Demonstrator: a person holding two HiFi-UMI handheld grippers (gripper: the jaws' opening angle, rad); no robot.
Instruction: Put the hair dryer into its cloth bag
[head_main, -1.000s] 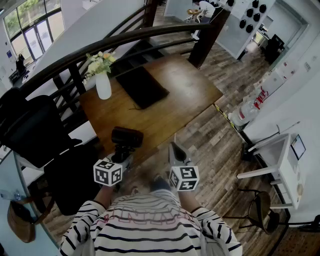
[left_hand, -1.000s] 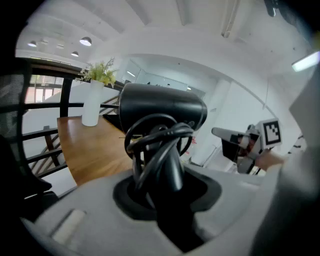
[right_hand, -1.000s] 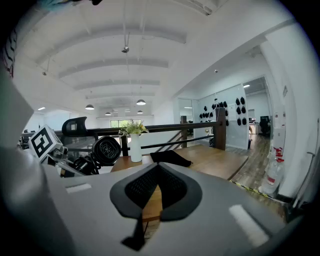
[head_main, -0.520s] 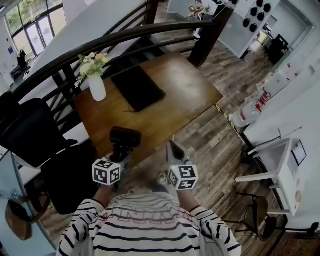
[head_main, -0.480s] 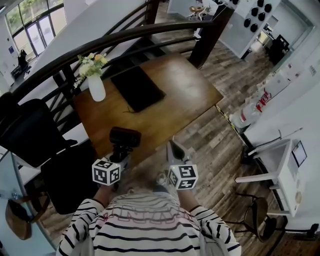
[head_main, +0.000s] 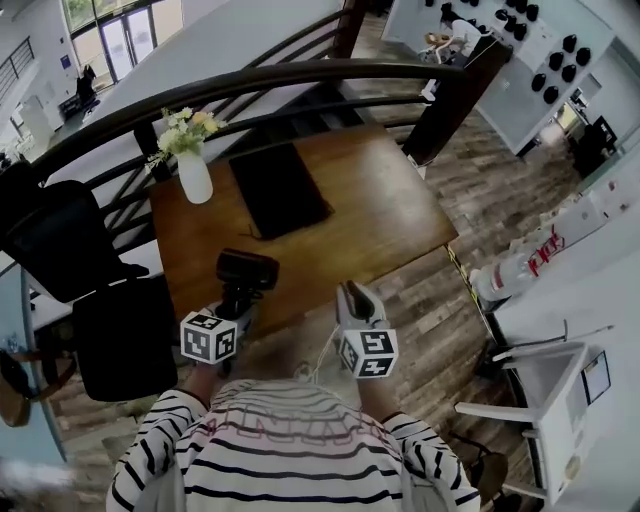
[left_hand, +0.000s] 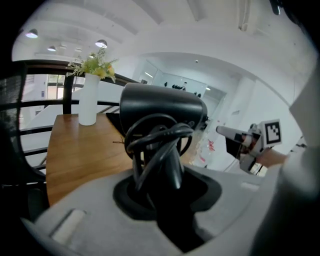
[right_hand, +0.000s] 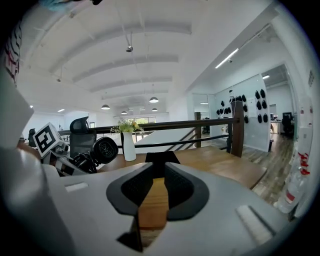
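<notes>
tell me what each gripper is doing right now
Left gripper: shut on the hair dryer.
Right gripper: open, empty; its jaws have just been opening.

cloth bag (head_main: 280, 188) and vase (head_main: 194, 177) on table (head_main: 385, 205)

Left gripper clamped on a hair dryer, over the edge of a table

The left gripper (left_hand: 161, 189) pinches the handle of a black plastic hair dryer (left_hand: 162, 106) between its dark pads, with the barrel upright above the jaws and the looped black power cord (left_hand: 156, 136) wound round the handle. Behind it lies a brown wooden table (left_hand: 75, 150) bearing a tall white vase (left_hand: 88, 105) of yellow-green flowers (left_hand: 95, 64) and a flat black cloth bag (left_hand: 114, 120), mostly hidden by the dryer.
</notes>
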